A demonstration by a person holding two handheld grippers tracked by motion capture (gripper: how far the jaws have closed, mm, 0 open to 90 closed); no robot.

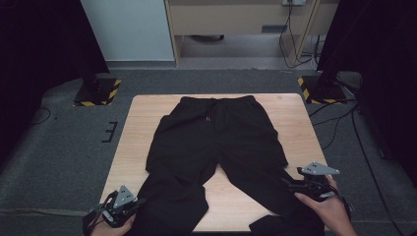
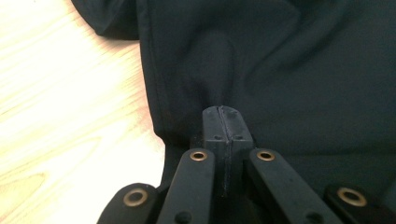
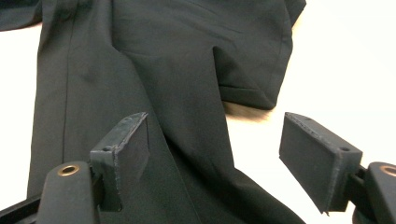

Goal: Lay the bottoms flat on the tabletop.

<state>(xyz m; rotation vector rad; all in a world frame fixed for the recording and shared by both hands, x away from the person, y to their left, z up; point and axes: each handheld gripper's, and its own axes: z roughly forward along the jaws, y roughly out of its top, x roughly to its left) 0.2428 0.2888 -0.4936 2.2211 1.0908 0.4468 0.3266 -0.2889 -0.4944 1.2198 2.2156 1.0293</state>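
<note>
Black trousers (image 1: 216, 147) are lying spread flat on the wooden table (image 1: 290, 118), waistband at the far edge and both legs running back toward me, as I am working at them with a claw in each hand.

My left claw (image 1: 140, 201) is sitting at the near left corner of the table, its jaws pressed together and clamping a pinch of the trousers' left leg. In the left gripper view, the left claw (image 2: 225, 122) is showing its two pads meeting in a thin seam, with a ridge of black cloth rising straight ahead of the tips. The leg's outer seam is running just to the left of the jaws, and bare table (image 2: 65, 121) is lying beyond it on that side.

My right claw (image 1: 286, 183) is hovering at the outer edge of the other leg, near the table's right side, my hand (image 1: 328, 206) behind it. In the right gripper view, the right claw (image 3: 215, 154) is standing with its jaws wide apart, gripping nothing. The trousers (image 3: 154, 70) are passing under and beyond its left jaw, while its right jaw is hanging over bare table (image 3: 345, 70). A folded cloth corner is lying ahead, between the two pads.
</note>
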